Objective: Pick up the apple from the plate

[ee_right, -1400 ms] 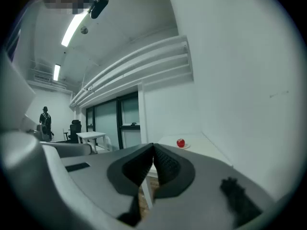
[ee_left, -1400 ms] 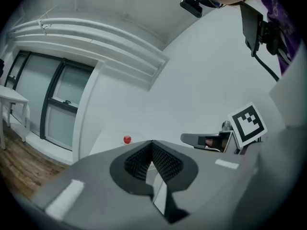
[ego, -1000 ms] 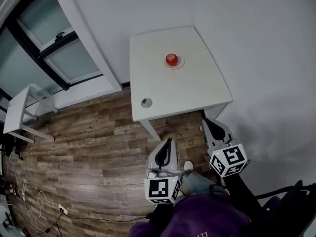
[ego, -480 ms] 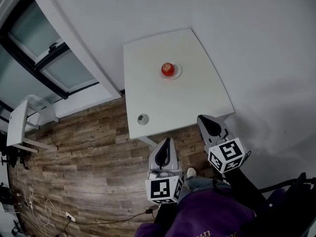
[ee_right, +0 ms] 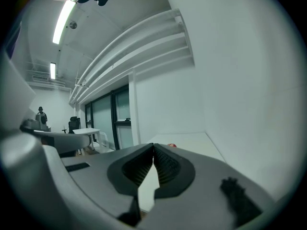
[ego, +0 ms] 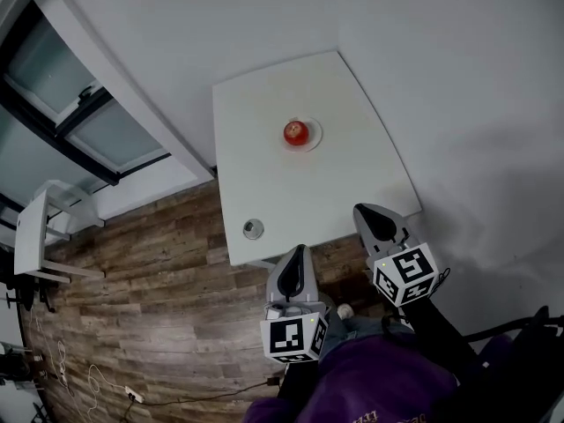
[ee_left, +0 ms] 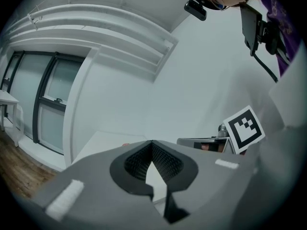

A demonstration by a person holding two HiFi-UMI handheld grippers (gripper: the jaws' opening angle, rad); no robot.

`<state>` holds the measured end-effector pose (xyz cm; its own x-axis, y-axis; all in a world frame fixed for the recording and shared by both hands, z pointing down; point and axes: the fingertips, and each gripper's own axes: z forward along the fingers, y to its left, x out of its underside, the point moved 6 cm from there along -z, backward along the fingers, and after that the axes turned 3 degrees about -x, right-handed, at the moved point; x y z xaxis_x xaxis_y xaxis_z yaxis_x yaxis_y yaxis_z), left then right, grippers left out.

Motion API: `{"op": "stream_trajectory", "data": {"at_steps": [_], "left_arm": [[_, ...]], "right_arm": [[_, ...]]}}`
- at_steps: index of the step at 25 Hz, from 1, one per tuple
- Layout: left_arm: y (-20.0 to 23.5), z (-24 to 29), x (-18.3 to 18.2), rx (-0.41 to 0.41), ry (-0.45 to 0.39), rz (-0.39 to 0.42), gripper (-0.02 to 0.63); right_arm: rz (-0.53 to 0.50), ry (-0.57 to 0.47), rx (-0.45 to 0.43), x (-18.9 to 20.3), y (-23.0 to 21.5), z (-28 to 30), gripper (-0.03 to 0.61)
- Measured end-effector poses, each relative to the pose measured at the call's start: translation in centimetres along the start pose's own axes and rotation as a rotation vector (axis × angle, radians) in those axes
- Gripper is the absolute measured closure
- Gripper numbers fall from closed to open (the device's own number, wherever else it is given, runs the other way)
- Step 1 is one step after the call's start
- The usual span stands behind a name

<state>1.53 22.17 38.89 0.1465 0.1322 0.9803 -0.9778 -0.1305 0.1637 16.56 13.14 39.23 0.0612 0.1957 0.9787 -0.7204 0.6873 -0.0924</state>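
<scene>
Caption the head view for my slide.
Left tongs and right tongs, both shut, near the white table; apple on its plate.

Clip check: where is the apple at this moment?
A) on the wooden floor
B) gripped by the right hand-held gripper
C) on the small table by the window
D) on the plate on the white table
D: the apple rests on the plate, which stands on the white table.
</scene>
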Motion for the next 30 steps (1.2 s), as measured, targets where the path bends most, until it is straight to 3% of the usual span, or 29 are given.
{"op": "stream_trajectory", "data": {"at_steps": [4, 9, 25, 30], "left_arm": [[0.8, 2.4, -0.4, 0.027, 0.001, 0.050, 0.607], [3.6, 6.4, -0.9, 0.056, 0.018, 0.000, 0.607], [12.5, 16.8, -3.9, 0.118, 0.028, 0.016, 0.607], [14.0, 18.8, -3.6, 0.155, 0.044, 0.011, 0.607]], "right_arm": [[0.002, 0.008, 0.017, -0.1, -1.1, 2.1, 0.568], [0.014, 0.001, 0.030, -0.7, -2.3, 6.1, 0.568], [0.022, 0.018, 0.090, -2.6, -4.8, 18.4, 0.568], [0.024, 0.070, 0.093, -1.6, -5.4, 20.7, 0.566]]}}
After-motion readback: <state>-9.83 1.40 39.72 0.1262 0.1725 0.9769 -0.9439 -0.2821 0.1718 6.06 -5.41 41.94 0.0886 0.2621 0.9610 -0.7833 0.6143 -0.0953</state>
